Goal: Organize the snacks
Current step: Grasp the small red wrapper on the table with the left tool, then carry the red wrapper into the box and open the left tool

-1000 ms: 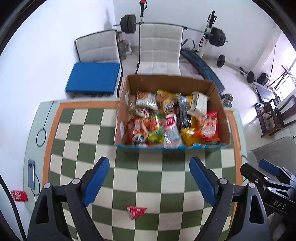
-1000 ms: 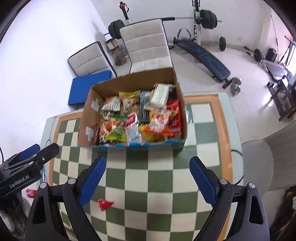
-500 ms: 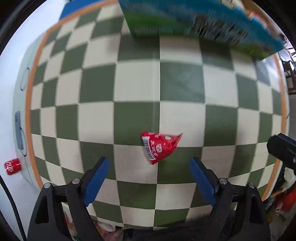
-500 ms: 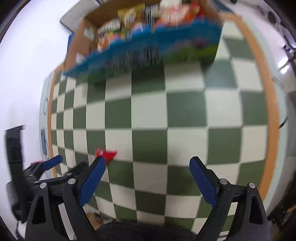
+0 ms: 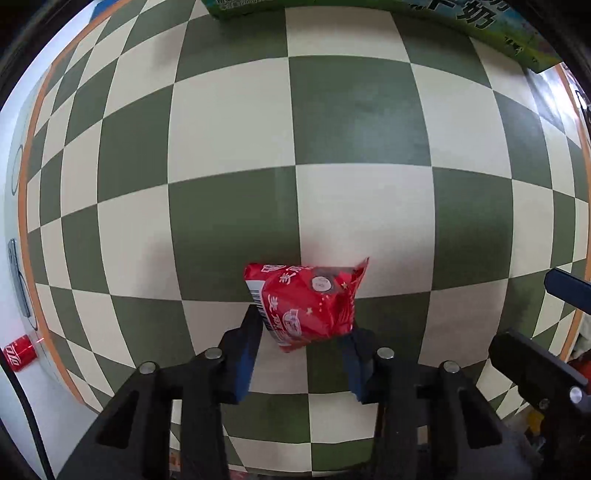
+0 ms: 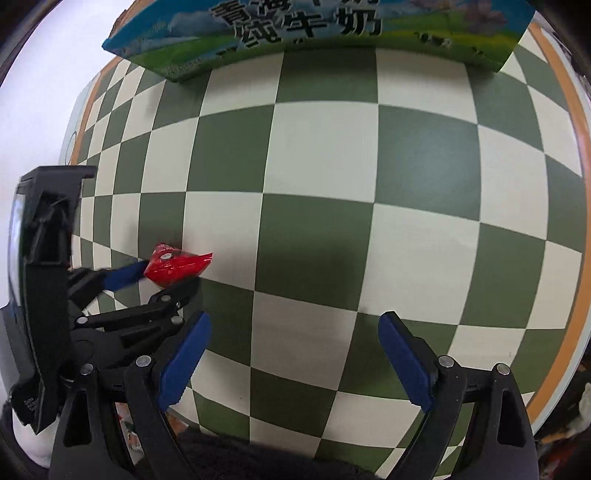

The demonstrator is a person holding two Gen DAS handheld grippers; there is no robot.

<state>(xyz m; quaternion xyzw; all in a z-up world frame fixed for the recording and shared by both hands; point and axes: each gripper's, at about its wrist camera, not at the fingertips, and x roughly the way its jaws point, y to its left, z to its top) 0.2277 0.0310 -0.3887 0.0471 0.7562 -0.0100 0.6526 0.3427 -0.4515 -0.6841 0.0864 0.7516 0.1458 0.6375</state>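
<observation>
Far left, a red can sits half cut off at the tabletop edge. The left claw pinches a red snack packet, print too small to read. Behind, the box shows only its cropped Chinese-lettered wall. The right claw hangs spread.

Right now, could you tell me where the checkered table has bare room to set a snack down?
The checkered cloth lies bare from the printed box at the far edge down to the open right tongs, and across to the orange border on the right. The near left is crowded: the left tongs grip the red snack packet there.
</observation>
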